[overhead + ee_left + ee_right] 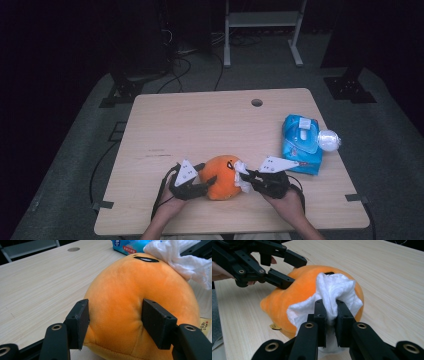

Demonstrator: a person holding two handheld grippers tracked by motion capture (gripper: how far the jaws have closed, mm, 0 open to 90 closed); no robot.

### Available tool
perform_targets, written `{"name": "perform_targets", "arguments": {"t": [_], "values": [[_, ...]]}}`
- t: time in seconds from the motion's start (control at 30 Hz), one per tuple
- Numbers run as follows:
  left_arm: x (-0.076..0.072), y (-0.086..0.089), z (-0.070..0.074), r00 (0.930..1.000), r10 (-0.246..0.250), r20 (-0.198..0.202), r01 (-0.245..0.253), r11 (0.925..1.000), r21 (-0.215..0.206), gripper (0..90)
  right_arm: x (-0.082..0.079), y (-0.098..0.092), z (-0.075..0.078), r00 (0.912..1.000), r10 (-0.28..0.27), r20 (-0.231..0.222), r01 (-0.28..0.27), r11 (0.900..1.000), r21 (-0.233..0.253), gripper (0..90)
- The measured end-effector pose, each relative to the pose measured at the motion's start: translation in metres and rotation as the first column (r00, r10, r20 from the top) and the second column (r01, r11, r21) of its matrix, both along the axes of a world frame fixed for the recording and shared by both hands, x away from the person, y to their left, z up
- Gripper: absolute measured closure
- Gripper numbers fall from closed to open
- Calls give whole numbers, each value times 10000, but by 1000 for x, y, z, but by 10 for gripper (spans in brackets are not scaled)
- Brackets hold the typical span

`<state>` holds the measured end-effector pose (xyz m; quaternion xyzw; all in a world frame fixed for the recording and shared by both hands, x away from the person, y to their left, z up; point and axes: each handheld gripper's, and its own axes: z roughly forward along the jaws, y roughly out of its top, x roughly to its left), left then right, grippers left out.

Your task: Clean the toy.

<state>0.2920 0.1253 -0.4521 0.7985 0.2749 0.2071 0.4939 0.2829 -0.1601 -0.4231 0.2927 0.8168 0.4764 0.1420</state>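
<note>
left gripper (204,178): your jaws are clamped on the orange plush toy (223,176), one pad each side of its rounded back; in the left gripper view the plush bulges between the pads, seam running down the middle
right gripper (248,179): your jaws are pinched together on a bunched white wipe (241,175); in the right gripper view the wad sits squeezed between the two pads, rest of it fanned out above them
wipe contact: wipe is pressed against the toy's upper face side, just under the black eye mark (329,273)
plush toy position: on the wooden table (200,125), near your edge, roughly centred, between the two grippers; it rests on the tabletop
toy tag: small yellow tag (275,326) sticks out low at the toy's base
hands: your left hand (170,202) and right hand (287,200) come in from the near edge, one behind each gripper
wipe pack: blue pack of wet wipes (302,142) lies to the right of the toy, near the right edge, flip lid open
other: clear rounded item (329,140) just beside the pack at the table edge, can't tell what it is
table hole: round grommet hole (257,102) at the far side, well apart from the work
</note>
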Motion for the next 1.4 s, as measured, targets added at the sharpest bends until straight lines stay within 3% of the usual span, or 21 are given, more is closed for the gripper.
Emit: {"name": "perform_targets", "arguments": {"t": [0.13,0.2,0.27,0.37,0.4,0.47,0.57,0.67,0.77,0.8,1.03,1.13,1.27,1.4], "values": [[2,2,-1,9999,57,-105,-57,10000,-32,389,-11,16,0,9979,612,216,-608,9980,-158,801],[2,3,-1,9999,53,-114,-54,9999,-103,389,-10,19,1,9973,632,361,-620,9975,-324,802],[1,2,0,9999,-95,-135,90,9995,-317,390,-4,12,1,9991,371,222,-367,9992,-183,802],[-3,-1,5,9970,-713,-310,684,9939,-867,361,8,-1,-4,9997,-242,79,243,9996,-136,800],[-4,-2,5,9964,-817,-244,794,9933,-844,350,11,-4,-6,9993,-384,26,384,9992,-104,800],[-7,-8,7,9972,-745,41,746,9970,-220,353,13,-8,-9,9991,-408,-75,408,9991,-65,800],[-5,-7,4,9992,-397,-75,397,9992,-10,375,4,-1,-5,10000,-4,91,5,9999,-141,801],[-2,-4,2,9992,-266,-292,258,9993,-283,380,-6,11,-2,9966,819,78,-820,9966,112,801],[-3,-4,2,9994,-260,-222,258,9996,-96,381,-17,30,-5,9886,1470,329,-1455,9884,-441,799],[-3,-4,2,9995,-254,-208,251,9996,-121,382,-17,31,-6,9887,1452,369,-1431,9882,-548,800],[-1,-3,2,9992,-314,-245,306,9990,-327,378,-2,9,-6,9984,558,68,-558,9984,-67,801],[-1,-3,2,9993,-281,-255,278,9995,-118,374,-6,14,-7,9972,747,43,-746,9972,-105,800],[-1,-1,1,9992,-249,-301,243,9995,-223,373,-10,20,-4,9946,1019,215,-1014,9945,-253,799],[-2,-3,1,9991,-323,-278,317,9993,-212,372,6,-3,-2,9998,-165,-144,171,9989,426,799]]}}
